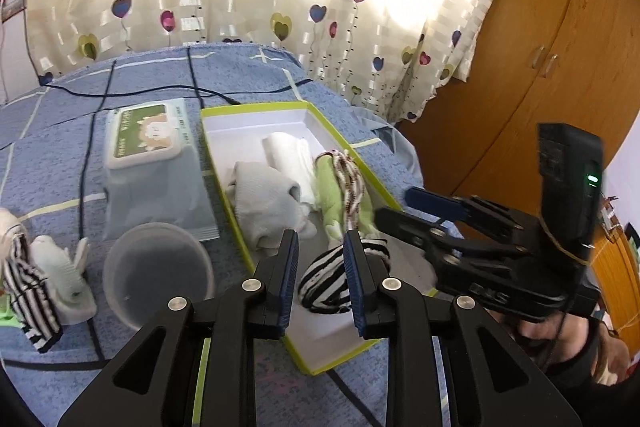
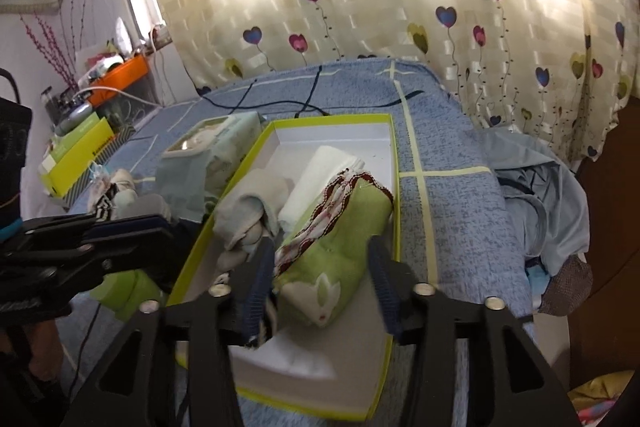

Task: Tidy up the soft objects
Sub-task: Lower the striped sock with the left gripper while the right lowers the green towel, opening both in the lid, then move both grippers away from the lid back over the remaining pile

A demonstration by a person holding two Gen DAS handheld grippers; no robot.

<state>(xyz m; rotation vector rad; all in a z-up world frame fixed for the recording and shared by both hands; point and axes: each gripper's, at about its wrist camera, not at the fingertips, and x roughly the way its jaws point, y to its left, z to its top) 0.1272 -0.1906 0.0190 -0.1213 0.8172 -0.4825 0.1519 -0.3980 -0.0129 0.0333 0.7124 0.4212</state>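
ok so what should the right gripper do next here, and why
Probably lift the right gripper straight back out of the box. The green sock roll already lies inside it, and the jaws stand open with neither pad pressing on it, so nothing seems left to do there. Loose socks wait outside the box.

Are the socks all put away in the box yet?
Not yet. The box already holds a grey sock, a white cloth, a green sock and a striped roll. Both the left gripper and right gripper are open, holding nothing. A striped sock and pale sock remain outside.
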